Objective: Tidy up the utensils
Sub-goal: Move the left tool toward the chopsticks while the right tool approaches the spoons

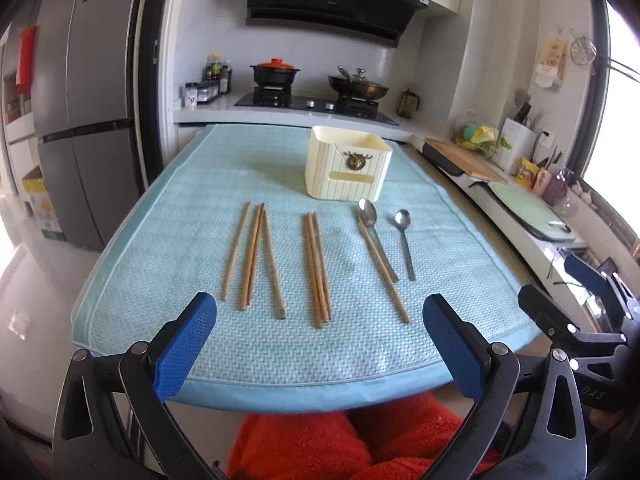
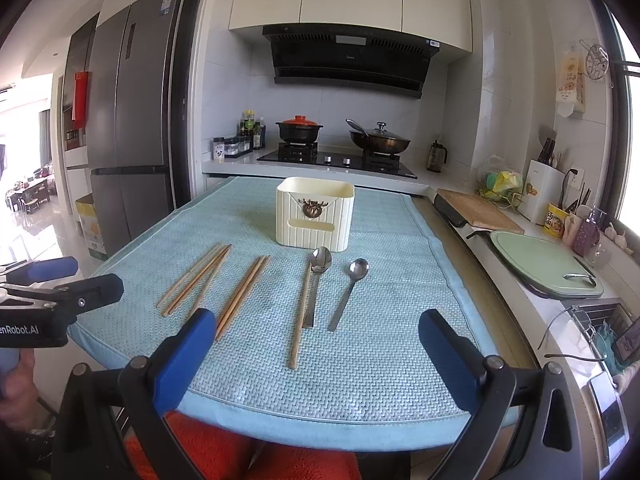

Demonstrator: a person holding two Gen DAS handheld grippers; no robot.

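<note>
A cream utensil holder (image 1: 347,168) (image 2: 315,213) stands at the far middle of the light blue mat (image 1: 168,220) (image 2: 384,352). Several wooden chopsticks lie on the mat: a left group (image 1: 252,258) (image 2: 196,280), a middle bundle (image 1: 317,270) (image 2: 242,296), and one single chopstick (image 1: 384,274) (image 2: 301,316) beside a metal spoon (image 1: 370,220) (image 2: 318,276). A second spoon (image 1: 405,240) (image 2: 349,292) lies to the right. My left gripper (image 1: 320,316) is open and empty near the front edge. My right gripper (image 2: 316,332) is open and empty, also at the front.
A stove with a red-lidded pot (image 1: 275,72) and a wok (image 1: 358,86) is behind the table. A counter on the right holds a wooden board (image 1: 464,160), a green board (image 2: 544,260) and a knife block (image 2: 540,188). A fridge (image 1: 88,100) stands left.
</note>
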